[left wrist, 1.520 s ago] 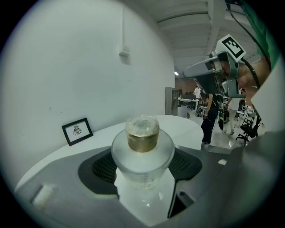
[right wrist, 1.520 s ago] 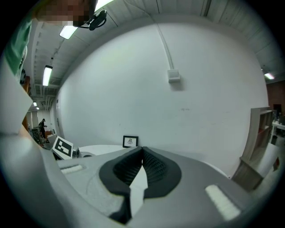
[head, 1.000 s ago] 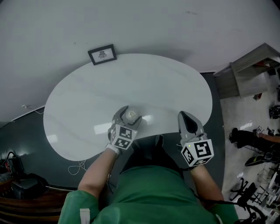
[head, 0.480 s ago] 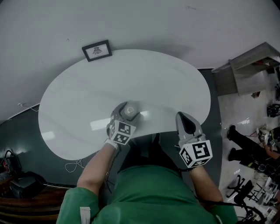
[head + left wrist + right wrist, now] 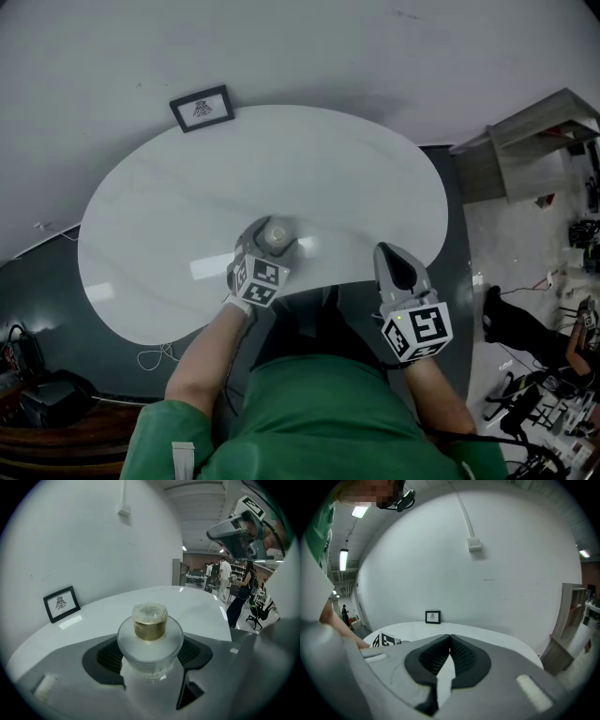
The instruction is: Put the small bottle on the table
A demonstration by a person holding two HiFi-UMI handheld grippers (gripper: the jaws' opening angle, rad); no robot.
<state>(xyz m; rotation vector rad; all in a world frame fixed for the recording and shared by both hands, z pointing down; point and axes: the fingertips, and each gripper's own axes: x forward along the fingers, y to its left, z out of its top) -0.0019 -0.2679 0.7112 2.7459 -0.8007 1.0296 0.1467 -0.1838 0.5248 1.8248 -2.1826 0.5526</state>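
A small frosted bottle (image 5: 150, 639) with a gold neck and clear cap stands upright between the black pads of my left gripper (image 5: 150, 656), which is shut on it. In the head view the bottle (image 5: 276, 234) and left gripper (image 5: 270, 236) are over the near middle of the white oval table (image 5: 187, 216); whether the bottle touches the top is hidden. My right gripper (image 5: 392, 258) hangs at the table's near right edge, its jaws closed together on nothing, as the right gripper view (image 5: 450, 656) shows.
A small black-framed picture (image 5: 201, 109) stands at the table's far left edge against the white wall. A grey shelf unit (image 5: 534, 150) is to the right, with office chairs and gear on the floor at far right. A cable (image 5: 159, 358) dangles below the table's near edge.
My left gripper with the bottle has shifted slightly left and farther onto the table. The right gripper has barely moved.
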